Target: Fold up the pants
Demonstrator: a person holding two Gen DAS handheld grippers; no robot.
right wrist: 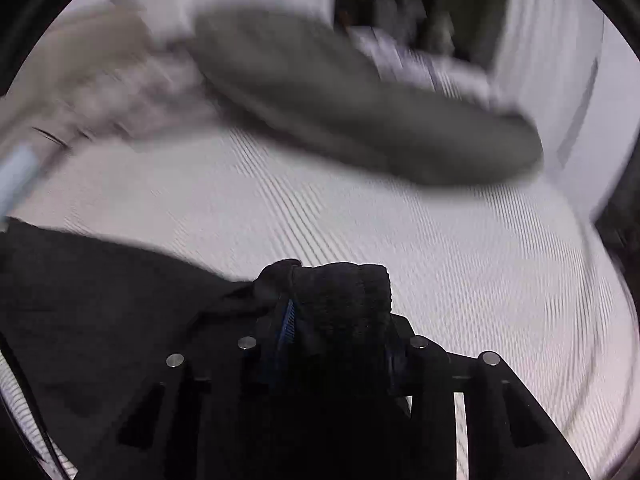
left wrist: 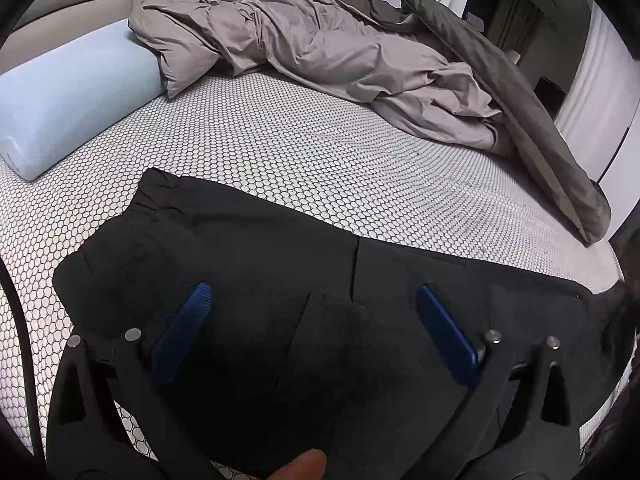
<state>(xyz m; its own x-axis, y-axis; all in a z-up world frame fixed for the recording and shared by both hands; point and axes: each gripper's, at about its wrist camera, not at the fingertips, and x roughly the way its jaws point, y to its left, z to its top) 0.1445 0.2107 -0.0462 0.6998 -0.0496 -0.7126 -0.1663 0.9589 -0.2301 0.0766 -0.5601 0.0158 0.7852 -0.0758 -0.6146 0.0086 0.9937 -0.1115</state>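
Pants [left wrist: 256, 280]: black, spread flat on bed [left wrist: 320, 168].
Left gripper [left wrist: 314, 312]: fingers wide apart above pants, empty.
Right gripper [right wrist: 336, 312]: fingers clamped on bunched pants cuff [right wrist: 344, 288].

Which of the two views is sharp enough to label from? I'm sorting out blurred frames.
Left wrist view: sharp, with fisheye bending at the edges; the black pants and the honeycomb mattress read clearly. Right wrist view: motion-smeared, the mattress pattern is streaked; only the cloth bunched in the right gripper stays fairly crisp.
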